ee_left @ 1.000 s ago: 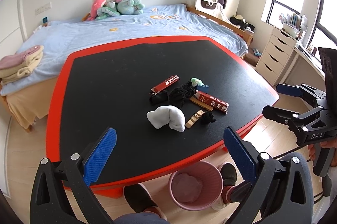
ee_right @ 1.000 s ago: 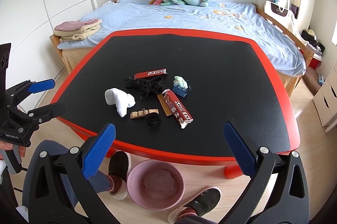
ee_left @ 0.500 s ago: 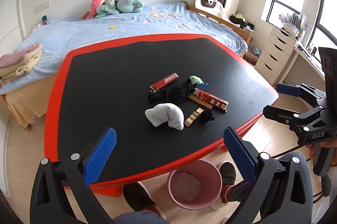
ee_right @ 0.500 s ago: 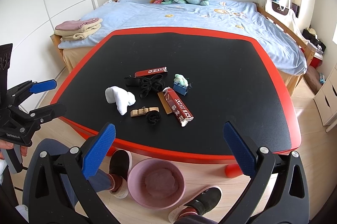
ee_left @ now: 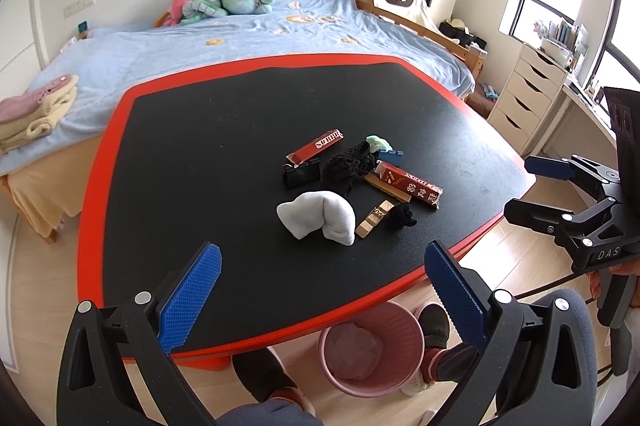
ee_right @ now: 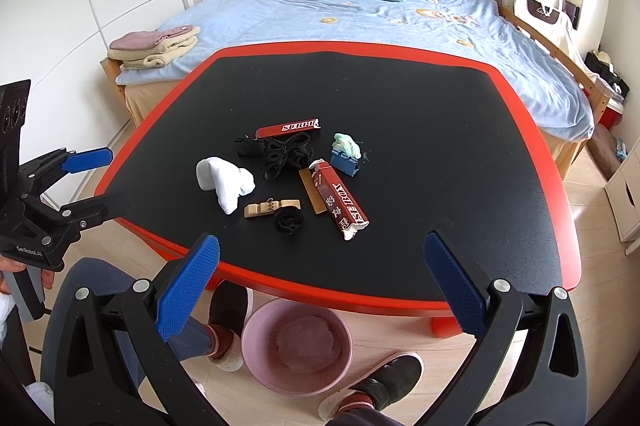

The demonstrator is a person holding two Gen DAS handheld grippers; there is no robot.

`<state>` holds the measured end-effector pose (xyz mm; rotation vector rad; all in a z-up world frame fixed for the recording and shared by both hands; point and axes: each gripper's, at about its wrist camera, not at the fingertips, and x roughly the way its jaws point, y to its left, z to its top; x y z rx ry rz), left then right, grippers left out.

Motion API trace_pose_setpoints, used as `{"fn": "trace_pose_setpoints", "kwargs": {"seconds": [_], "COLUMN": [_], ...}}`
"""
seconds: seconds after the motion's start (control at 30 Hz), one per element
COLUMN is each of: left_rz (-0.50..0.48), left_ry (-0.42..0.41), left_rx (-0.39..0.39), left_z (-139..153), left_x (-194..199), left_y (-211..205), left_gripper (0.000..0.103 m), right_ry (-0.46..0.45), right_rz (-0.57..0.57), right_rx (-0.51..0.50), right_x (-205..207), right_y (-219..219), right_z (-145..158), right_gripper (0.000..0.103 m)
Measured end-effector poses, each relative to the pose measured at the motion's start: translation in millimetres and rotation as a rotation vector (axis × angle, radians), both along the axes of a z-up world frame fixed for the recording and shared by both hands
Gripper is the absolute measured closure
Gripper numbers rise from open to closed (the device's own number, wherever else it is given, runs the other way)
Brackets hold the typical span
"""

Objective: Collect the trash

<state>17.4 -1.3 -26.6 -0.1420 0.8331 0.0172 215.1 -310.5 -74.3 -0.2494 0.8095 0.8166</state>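
Observation:
A cluster of small items lies mid-table: a crumpled white tissue (ee_left: 318,216) (ee_right: 226,179), a red box (ee_left: 408,183) (ee_right: 342,203), a red wrapper (ee_left: 316,145) (ee_right: 288,126), a black cord tangle (ee_left: 350,163) (ee_right: 286,153), a wooden clip (ee_left: 374,220) (ee_right: 272,207) and a small black wad (ee_right: 288,220). A pink bin (ee_left: 370,348) (ee_right: 298,344) stands on the floor under the near table edge. My left gripper (ee_left: 320,298) and right gripper (ee_right: 322,286) are both open and empty, held above the near edge.
The table (ee_left: 180,145) is black with a red rim. A bed (ee_left: 240,45) with plush toys lies behind it, and a white drawer unit (ee_left: 528,97) stands at the right. The person's feet in slippers (ee_right: 372,382) flank the bin.
Both grippers have moved slightly forward toward the table; the items sit a little lower and closer in view. Nothing was grasped.

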Motion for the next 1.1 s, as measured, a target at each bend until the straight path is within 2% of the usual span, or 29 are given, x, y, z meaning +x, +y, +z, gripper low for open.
{"fn": "trace_pose_setpoints", "kwargs": {"seconds": [0.23, 0.47, 0.8, 1.0, 1.03, 1.1], "left_rz": [-0.018, -0.060, -0.120, -0.164, -0.170, -0.179], "left_ry": [0.034, 0.103, 0.180, 0.197, 0.200, 0.215], "left_rx": [-0.002, -0.008, 0.026, 0.026, 0.027, 0.024], "left_z": [-8.1, -25.4, -53.9, -66.3, -67.2, -69.9], "left_x": [23.7, 52.3, 84.5, 87.6, 87.2, 87.7], "left_y": [7.2, 11.5, 15.0, 12.1, 11.7, 10.4], "left_gripper": [0.006, 0.006, 0.006, 0.008, 0.011, 0.025], "right_ry": [-0.016, -0.003, 0.026, 0.047, 0.048, 0.050], "right_rz": [0.028, 0.089, 0.167, 0.217, 0.227, 0.238], "right_rx": [-0.054, -0.117, -0.175, -0.208, -0.211, -0.214], "right_x": [24.0, 52.8, 74.0, 80.8, 81.4, 82.6], "right_y": [8.0, 23.3, 41.3, 49.0, 50.3, 52.6], "right_z": [-9.2, -27.5, -55.3, -68.9, -70.4, -72.5], "right_gripper": [0.003, 0.003, 0.003, 0.019, 0.022, 0.028]}}
